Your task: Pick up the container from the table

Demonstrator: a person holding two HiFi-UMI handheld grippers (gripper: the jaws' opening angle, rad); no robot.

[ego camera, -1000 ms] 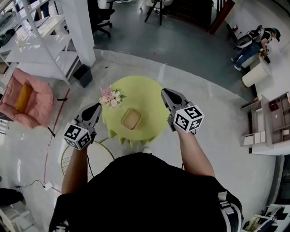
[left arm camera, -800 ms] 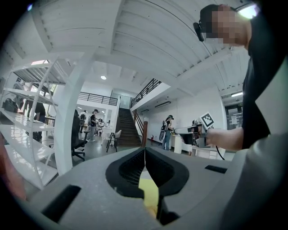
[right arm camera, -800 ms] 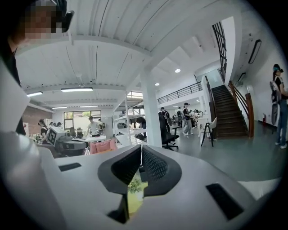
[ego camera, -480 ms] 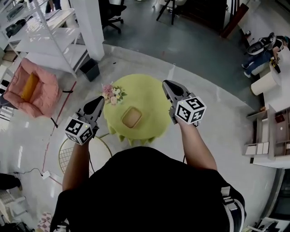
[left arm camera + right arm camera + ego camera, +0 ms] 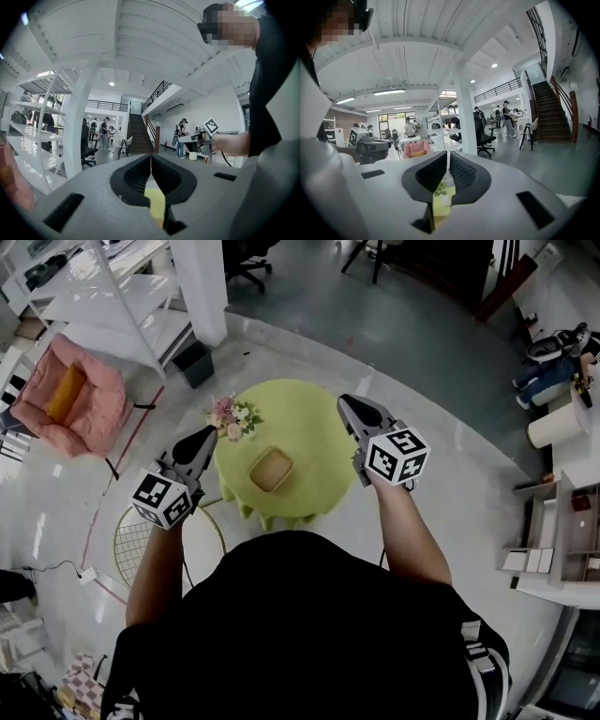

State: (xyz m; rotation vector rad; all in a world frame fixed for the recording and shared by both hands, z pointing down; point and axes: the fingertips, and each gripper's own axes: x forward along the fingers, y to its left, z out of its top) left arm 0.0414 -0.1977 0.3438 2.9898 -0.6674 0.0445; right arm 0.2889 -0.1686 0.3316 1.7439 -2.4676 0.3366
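Two grippers flank a round table (image 5: pixel 314 423) draped in a yellow-green cloth, as we see in the head view. The container (image 5: pixel 271 470), a shallow square tan dish, sits upright near the middle of the cloth, and neither gripper touches it. Beyond it, toward the table's left edge, stands a small bunch of flowers (image 5: pixel 232 416) (pink and white, with green leaves), near the container but apart from it.

The left gripper (image 5: pixel 204 435) hangs over the floor just beside the table's left edge, pointing away from the person. In its own view we find the two dark pads pressed together along a thin line with nothing between them, and a patch of the yellow cloth shows below them. The right gripper (image 5: pixel 347 407) sits at the table's right rim, well apart from the container. Its pads likewise meet tip to tip and hold nothing, and we glimpse the flowers and cloth beneath them.

Around the table the pale floor carries a pink armchair (image 5: pixel 70 399), white shelving (image 5: pixel 112 310) and a white pillar (image 5: pixel 202 282). The gripper views add a staircase (image 5: pixel 138 136) and several distant people.
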